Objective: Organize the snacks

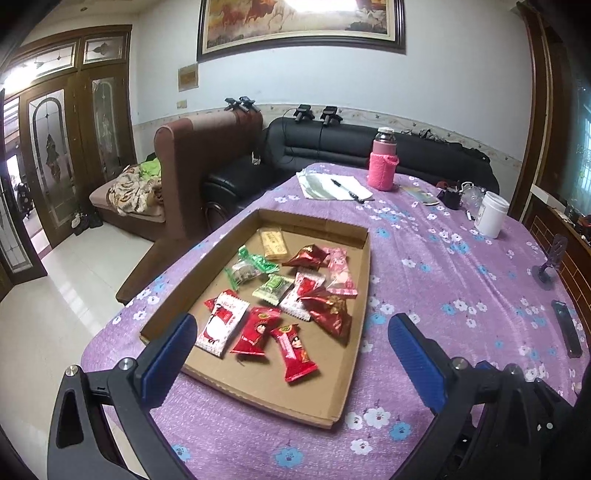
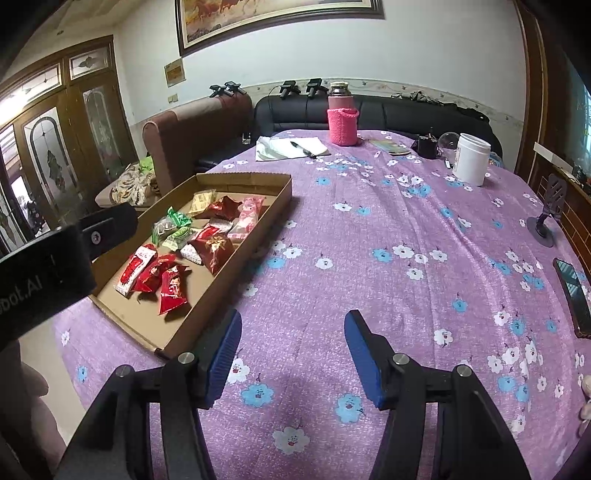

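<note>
A shallow cardboard tray (image 1: 360,258) lies on the purple flowered tablecloth (image 1: 443,266), its long axis running away from the cameras toward the sofas. Inside lie wrapped snacks (image 1: 295,288), mostly red, some green and pink; wrapper print is unreadable. The left gripper (image 1: 291,332) hovers spread over the tray's near end, empty; the right gripper (image 2: 293,332) gapes above bare cloth beside the tray.

We see soft, even daylight; the brightest source is the glazed wooden door (image 1: 48,155) at far left, blown out white. Glare washes the top of the gilt-framed painting (image 1: 299,26) and sheens the pale tiled floor (image 1: 55,295). Faint shadow lies under the right gripper (image 2: 293,350). Fisheye bends edges; corners vignette black. Far details look slightly soft, perhaps compression.
</note>
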A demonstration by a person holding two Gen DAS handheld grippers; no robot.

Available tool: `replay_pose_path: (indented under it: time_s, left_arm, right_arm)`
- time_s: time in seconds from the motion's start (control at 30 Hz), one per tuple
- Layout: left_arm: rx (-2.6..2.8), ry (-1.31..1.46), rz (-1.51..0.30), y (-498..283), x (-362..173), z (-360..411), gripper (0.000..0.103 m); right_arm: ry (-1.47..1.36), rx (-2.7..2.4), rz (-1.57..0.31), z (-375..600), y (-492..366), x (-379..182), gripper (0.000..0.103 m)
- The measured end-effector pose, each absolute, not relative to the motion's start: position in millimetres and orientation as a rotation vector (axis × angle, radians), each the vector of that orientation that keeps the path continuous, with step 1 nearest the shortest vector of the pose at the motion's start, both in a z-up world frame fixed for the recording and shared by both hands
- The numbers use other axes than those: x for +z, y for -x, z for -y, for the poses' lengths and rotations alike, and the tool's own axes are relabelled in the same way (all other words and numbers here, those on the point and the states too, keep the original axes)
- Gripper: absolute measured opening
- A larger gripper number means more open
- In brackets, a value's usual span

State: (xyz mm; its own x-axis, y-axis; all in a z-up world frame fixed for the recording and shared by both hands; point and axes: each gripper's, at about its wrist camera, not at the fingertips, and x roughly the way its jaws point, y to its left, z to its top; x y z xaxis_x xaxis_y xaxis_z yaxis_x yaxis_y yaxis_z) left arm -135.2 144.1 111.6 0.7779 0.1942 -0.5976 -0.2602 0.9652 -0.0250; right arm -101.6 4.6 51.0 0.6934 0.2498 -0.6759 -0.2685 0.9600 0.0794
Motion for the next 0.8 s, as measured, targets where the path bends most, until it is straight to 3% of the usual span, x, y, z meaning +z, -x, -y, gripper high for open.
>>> replay_pose_path:
  time_s: [0.8]
  left_arm:
    - [0.250,0.111,-0.649,136.5,107.3,-147.4,0.103]
  right_arm:
    - [0.048,0.283,-0.754,-10.5,106.0,51.0,0.063]
